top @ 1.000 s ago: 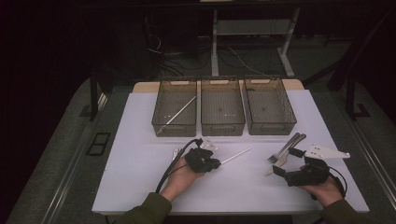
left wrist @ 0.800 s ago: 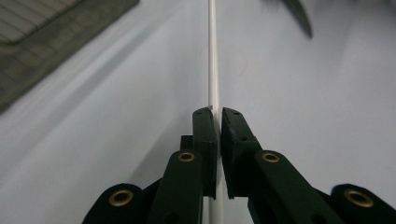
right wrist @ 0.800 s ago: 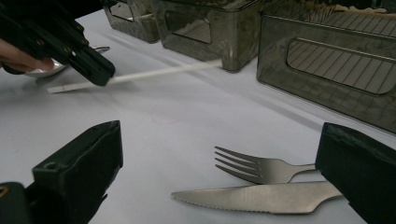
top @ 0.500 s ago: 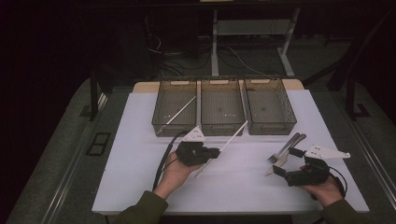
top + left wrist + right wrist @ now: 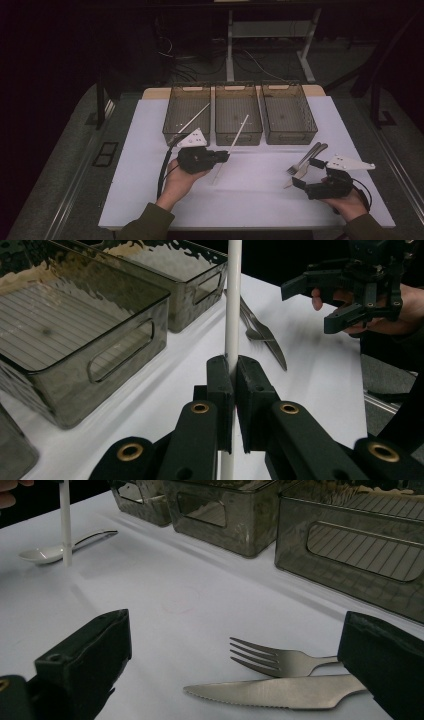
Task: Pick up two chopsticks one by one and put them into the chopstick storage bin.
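Count: three bins (image 5: 238, 131), two white sticks. Left gripper (image 5: 220, 157) jaws clamp one stick (image 5: 233, 300); right gripper (image 5: 306, 173) jaws gape over one fork (image 5: 280, 661), one knife (image 5: 280, 691).

Three clear bins stand in a row at the far side of the table (image 5: 150, 200): the left bin (image 5: 186, 114), the middle bin (image 5: 238, 114) and the right bin (image 5: 289, 113). Two white sticks are counted, one lying inside the left bin (image 5: 192, 119) and one clamped in the left gripper (image 5: 222, 156), its stick (image 5: 231, 147) just in front of the middle bin. In front of the right bin lie one fork (image 5: 280, 661) and one knife (image 5: 280, 691); one spoon (image 5: 55, 550) lies in front of the left bin, and two grippers are present, the right gripper (image 5: 306, 172) being the second.
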Demonstrator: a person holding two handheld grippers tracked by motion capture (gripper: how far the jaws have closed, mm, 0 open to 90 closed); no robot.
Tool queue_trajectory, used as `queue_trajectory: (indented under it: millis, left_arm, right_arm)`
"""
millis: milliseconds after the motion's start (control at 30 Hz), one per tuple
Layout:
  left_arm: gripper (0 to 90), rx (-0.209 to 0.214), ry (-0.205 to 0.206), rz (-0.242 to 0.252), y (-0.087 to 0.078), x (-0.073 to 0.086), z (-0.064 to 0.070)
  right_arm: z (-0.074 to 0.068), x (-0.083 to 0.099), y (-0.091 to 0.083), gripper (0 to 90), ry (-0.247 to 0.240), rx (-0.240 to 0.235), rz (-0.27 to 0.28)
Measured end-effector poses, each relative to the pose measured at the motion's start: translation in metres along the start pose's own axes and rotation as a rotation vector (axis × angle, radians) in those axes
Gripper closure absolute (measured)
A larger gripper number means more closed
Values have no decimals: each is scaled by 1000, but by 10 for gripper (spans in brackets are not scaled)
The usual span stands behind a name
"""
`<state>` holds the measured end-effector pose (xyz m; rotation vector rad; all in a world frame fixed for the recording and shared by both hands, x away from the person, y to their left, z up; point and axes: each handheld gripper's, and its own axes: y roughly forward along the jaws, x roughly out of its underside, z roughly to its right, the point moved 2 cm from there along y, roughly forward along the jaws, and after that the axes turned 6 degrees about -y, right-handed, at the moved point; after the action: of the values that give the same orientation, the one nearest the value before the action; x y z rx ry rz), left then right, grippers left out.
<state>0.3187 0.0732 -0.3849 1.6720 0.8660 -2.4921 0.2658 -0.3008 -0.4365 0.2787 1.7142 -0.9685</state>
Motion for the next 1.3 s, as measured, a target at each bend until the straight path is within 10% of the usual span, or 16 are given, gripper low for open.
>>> queue_trajectory:
  millis: [1300]
  left_arm:
    - [844,-149,34,108,-72,-41,-58]
  right_arm:
    - [0,1,2,7,14,-3,-4]
